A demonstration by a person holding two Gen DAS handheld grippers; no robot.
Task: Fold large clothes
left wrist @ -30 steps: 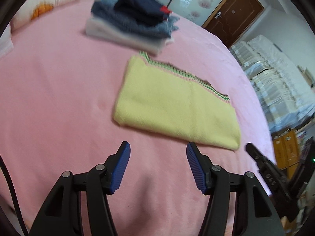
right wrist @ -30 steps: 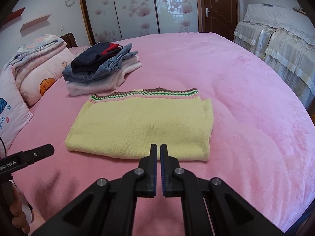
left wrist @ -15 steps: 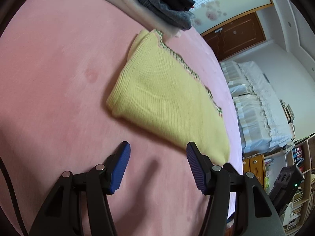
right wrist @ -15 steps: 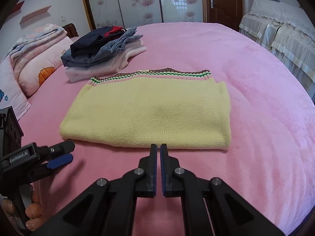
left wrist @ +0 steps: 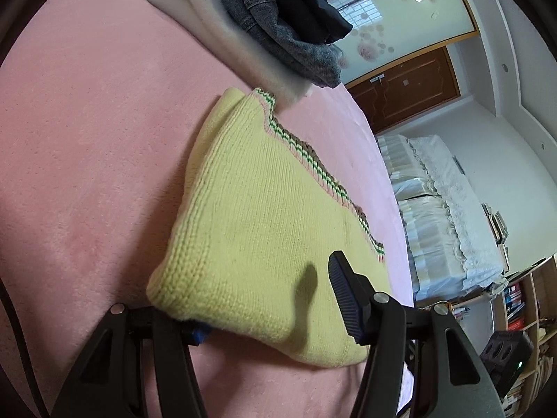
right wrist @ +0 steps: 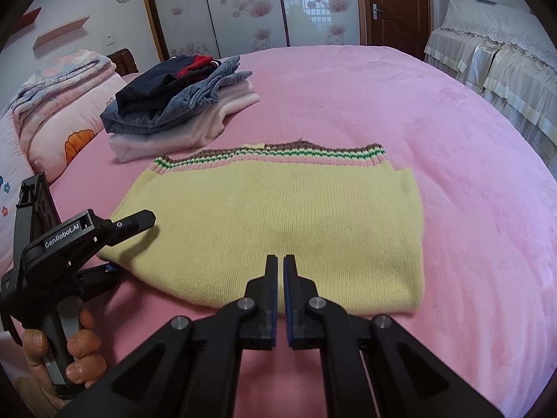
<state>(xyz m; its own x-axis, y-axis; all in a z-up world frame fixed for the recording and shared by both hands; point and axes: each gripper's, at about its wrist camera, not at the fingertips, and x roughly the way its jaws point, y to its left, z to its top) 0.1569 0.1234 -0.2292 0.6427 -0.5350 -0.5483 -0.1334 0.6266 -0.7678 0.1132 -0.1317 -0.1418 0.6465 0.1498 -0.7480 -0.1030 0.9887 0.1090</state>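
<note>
Yellow knit sweater (right wrist: 278, 230), folded, lies on the pink bed cover (right wrist: 470, 174), just in front of the stack of folded clothes (right wrist: 181, 101). My left gripper (left wrist: 271, 299) gapes around the sweater's near-left corner, one finger beneath. My right gripper (right wrist: 280, 278) hovers clenched and empty at the sweater's near edge.

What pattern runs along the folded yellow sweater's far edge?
The sweater has a band of pink, green, white and brown stripes, clearest in the right wrist view.
</note>
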